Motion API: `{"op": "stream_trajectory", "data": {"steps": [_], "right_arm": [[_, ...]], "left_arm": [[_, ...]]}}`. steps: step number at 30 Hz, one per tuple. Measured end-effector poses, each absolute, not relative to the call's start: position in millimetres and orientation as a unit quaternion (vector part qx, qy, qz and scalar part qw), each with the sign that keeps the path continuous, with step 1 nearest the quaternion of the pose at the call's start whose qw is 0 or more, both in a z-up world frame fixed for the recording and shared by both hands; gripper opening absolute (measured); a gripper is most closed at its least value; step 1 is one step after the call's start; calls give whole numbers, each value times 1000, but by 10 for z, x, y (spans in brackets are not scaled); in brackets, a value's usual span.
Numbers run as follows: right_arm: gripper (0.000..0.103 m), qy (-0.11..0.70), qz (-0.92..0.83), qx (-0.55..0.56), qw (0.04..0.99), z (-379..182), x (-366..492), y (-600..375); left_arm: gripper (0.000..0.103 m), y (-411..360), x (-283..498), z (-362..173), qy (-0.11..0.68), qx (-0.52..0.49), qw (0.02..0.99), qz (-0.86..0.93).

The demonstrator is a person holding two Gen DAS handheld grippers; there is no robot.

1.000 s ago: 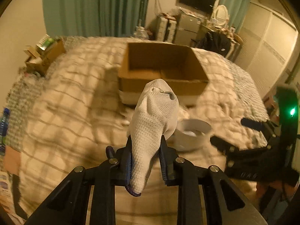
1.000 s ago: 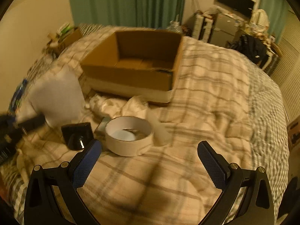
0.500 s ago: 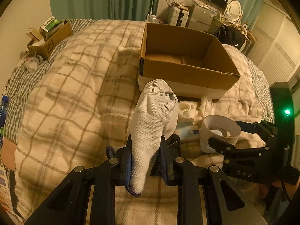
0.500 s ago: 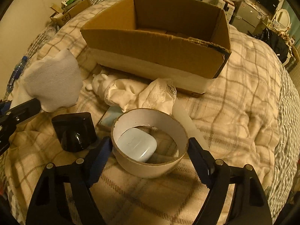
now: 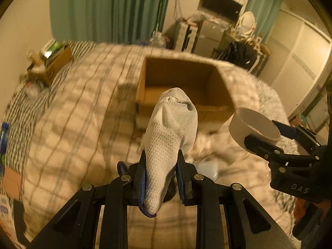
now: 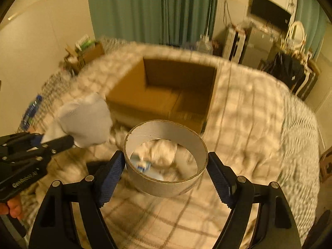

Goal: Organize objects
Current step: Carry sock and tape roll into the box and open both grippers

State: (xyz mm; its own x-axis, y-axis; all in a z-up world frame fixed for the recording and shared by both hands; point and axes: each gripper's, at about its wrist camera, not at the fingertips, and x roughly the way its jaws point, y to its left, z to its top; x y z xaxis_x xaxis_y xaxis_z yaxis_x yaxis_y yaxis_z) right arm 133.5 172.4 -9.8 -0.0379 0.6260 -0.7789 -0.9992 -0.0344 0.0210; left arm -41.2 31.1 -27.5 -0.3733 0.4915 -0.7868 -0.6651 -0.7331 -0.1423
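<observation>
So the cardboard box (image 6: 166, 95) sits on the bed (image 6: 249, 124), open side up, out ahead of both grippers. The left gripper (image 5: 160, 166) has the sock (image 5: 170, 134) clamped between its fingers, sticking up in front of the box's near wall. Over to its right, the right gripper (image 6: 166, 166) holds the tape ring (image 6: 166, 161) up off the bed, one finger on each side of it. There's crumpled fabric (image 6: 161, 149) on the bed under the ring, just in front of the box. A smaller box (image 5: 51, 66) sits at the bed's far left edge.

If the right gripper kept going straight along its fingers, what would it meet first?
Probably the open cardboard box: it lies straight ahead of the right gripper, which is shut on the tape roll above the bed. Motion blur leaves depth unclear.
</observation>
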Motion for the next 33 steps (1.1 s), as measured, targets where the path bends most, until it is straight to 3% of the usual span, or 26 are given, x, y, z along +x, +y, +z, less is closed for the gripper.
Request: {"op": "stream_trajectory", "data": {"steps": [9, 21, 23, 25, 27, 33], "right_arm": [[79, 247, 659, -288, 649, 561, 1404, 2353], [80, 303, 644, -275, 646, 64, 1779, 3477], [81, 313, 659, -260, 632, -11, 1788, 3527], [95, 318, 661, -251, 632, -51, 1809, 3530], [96, 318, 655, -244, 641, -51, 1833, 3478], [96, 313, 650, -243, 649, 139, 1939, 3052]], "left_arm": [[24, 889, -936, 223, 104, -392, 368, 837], [26, 1677, -1572, -512, 142, -422, 387, 808], [38, 1724, -1602, -590, 145, -424, 389, 805], [77, 1722, -1611, -626, 142, -423, 387, 807], [92, 1654, -1585, -634, 133, -415, 380, 816], [93, 1333, -1411, -562, 140, -426, 353, 821]]}}
